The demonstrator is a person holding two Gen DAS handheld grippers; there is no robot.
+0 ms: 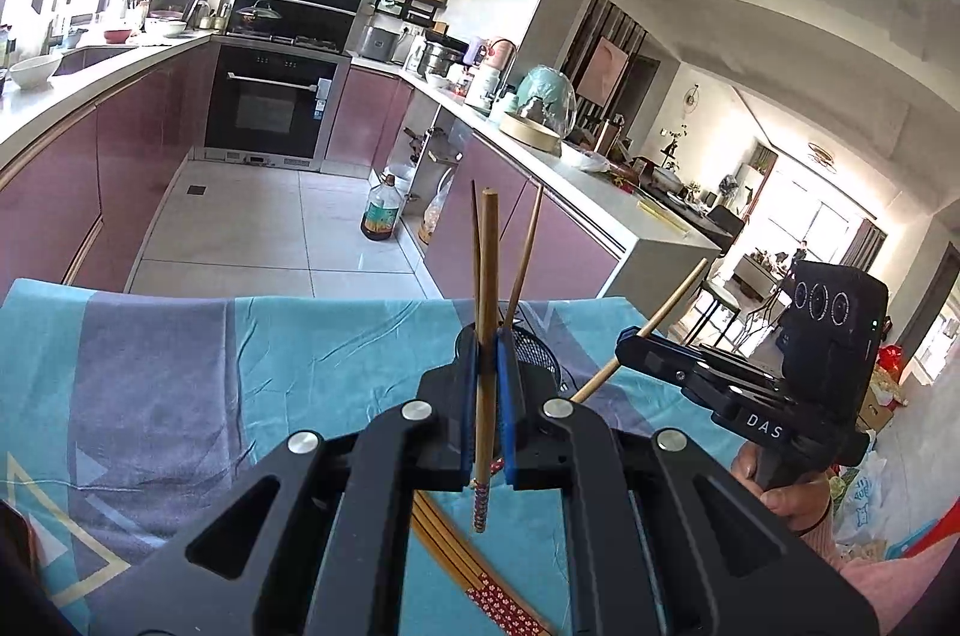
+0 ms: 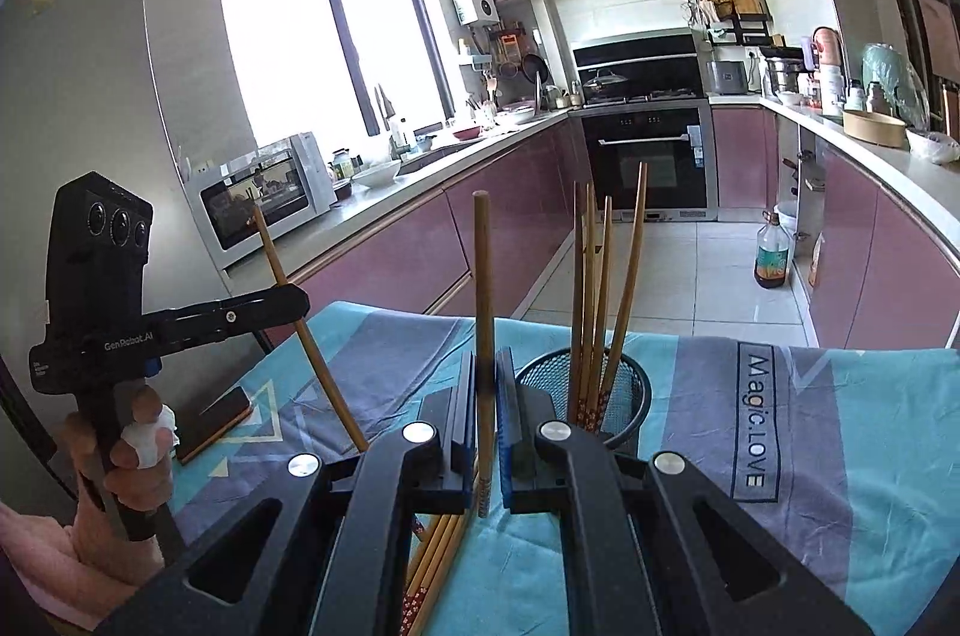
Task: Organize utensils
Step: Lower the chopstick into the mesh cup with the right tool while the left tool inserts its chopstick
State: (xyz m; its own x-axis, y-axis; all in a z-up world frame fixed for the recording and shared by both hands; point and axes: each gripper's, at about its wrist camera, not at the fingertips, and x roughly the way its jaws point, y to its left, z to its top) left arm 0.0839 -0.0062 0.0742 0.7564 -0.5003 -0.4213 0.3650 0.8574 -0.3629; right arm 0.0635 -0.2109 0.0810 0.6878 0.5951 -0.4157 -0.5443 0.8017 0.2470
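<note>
My left gripper point(image 1: 487, 345) is shut on a wooden chopstick point(image 1: 488, 264) and holds it upright above the blue patterned cloth. My right gripper point(image 2: 486, 366) is shut on another chopstick point(image 2: 483, 276), also upright. Each gripper shows in the other's view, the right one point(image 1: 630, 336) gripping a slanted chopstick point(image 1: 654, 318), the left one point(image 2: 294, 297) likewise point(image 2: 312, 342). A black mesh holder point(image 2: 636, 384) stands just right of my right gripper with several chopsticks point(image 2: 594, 288) in it; in the left view it point(image 1: 540, 351) sits behind the fingers. Several loose chopsticks point(image 2: 438, 552) lie on the cloth below.
The table is covered by a blue and grey cloth point(image 2: 810, 456). A dark flat object point(image 2: 213, 423) lies on its left part. Beyond the table's far edge are tiled floor, pink cabinets, an oven point(image 2: 651, 162) and an oil bottle point(image 2: 771, 252).
</note>
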